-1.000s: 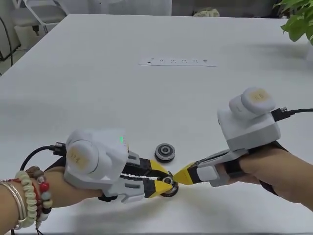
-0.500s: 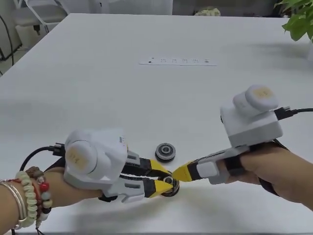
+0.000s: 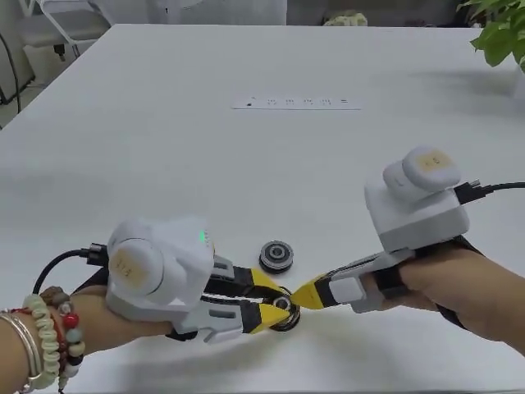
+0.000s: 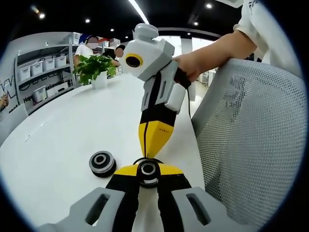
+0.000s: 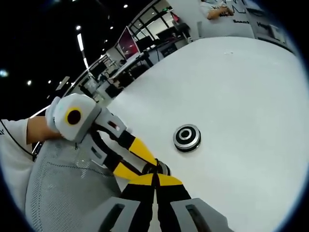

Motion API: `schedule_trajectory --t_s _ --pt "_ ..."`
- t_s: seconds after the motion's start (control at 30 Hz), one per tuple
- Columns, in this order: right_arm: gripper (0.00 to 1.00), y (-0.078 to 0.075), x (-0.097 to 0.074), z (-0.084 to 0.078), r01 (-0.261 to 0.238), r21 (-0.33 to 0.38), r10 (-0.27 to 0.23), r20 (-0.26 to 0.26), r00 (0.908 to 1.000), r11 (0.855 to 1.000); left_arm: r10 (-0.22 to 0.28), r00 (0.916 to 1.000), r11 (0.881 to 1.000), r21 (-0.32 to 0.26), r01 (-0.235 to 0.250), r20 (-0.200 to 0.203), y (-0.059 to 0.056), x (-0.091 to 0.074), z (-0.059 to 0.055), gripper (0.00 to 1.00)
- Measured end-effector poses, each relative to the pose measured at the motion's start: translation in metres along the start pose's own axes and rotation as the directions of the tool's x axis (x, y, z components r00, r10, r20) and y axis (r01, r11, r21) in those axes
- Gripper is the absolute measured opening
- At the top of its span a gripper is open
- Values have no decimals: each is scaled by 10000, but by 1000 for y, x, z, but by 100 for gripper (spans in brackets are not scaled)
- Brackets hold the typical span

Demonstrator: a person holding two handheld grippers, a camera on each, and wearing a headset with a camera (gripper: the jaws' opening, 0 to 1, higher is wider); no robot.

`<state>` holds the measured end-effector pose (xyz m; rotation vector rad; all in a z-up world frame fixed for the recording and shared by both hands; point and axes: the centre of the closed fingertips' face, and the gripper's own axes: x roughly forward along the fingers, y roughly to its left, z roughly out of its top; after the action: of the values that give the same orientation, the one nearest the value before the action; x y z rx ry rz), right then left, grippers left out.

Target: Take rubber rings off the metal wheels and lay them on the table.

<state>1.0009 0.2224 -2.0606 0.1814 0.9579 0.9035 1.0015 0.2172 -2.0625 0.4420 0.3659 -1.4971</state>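
Left claw (image 3: 277, 305) grips wheel (image 4: 148, 172), right claw (image 3: 298, 295) pinches its ring (image 4: 139, 160); none on bench (image 3: 246, 164) yet, second wheel (image 3: 276, 255) beside it untouched

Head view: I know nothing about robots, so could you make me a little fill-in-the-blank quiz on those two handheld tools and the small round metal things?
1. The left gripper has its jaws shut on a metal ____.
2. The right gripper, jaws shut, points its ____ tip at that wheel.
3. Wheels in view number ____; the second wheel lies free on the table.

Missing words: wheel; yellow; two.
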Motion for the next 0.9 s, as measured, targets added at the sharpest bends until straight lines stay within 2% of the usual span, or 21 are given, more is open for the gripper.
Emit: schedule_trajectory --t_s 0.1,0.23,0.4,0.47,0.6,0.63,0.67,0.7,0.77,0.83,0.9 --pt "0 -5 0 -3 113 -85 -113 -87 9999 9999 -101 9999 9999 36 101 -106 -1 -1 1 9" --pt "0 -5 -1 -1 77 -62 -77 -9 10000 10000 -386 9992 9992 29 387 -139 -8 -2 4 18" --pt "0 -6 -1 -1 142 -116 -142 -5 9999 9998 -598 9982 9981 -131 598 25 -13 -6 12 28" --pt "0 -6 -1 -1 199 -285 -201 -49 9998 9994 -651 9979 9979 44 650 76 -15 -7 16 35" --pt "0 -3 -1 2 153 -428 -151 32 9999 9990 -709 9973 9975 -18 709 194 -14 -14 27 46" --pt "0 -3 -1 3 150 -453 -148 46 9999 9989 -768 9969 9970 -1 768 186 -14 -15 29 50" --pt "0 -3 -2 3 152 -480 -150 44 9999 9987 -937 9956 9955 -145 937 13 -16 -18 30 54" --pt "0 -3 -2 3 157 -512 -156 34 9999 9986 -975 9952 9946 -357 973 -23 -16 -20 31 60" --pt "0 -4 -3 4 204 -566 -201 69 9998 9982 -940 9956 9951 -323 939 7 -15 -24 37 71" --pt "0 -5 -5 6 267 -639 -258 134 9996 9976 -859 9963 9962 -121 860 97 -12 -29 43 73" --pt "0 -6 -7 7 373 -801 -364 129 9993 9961 -926 9957 9956 -143 925 -63 -11 -34 46 74"
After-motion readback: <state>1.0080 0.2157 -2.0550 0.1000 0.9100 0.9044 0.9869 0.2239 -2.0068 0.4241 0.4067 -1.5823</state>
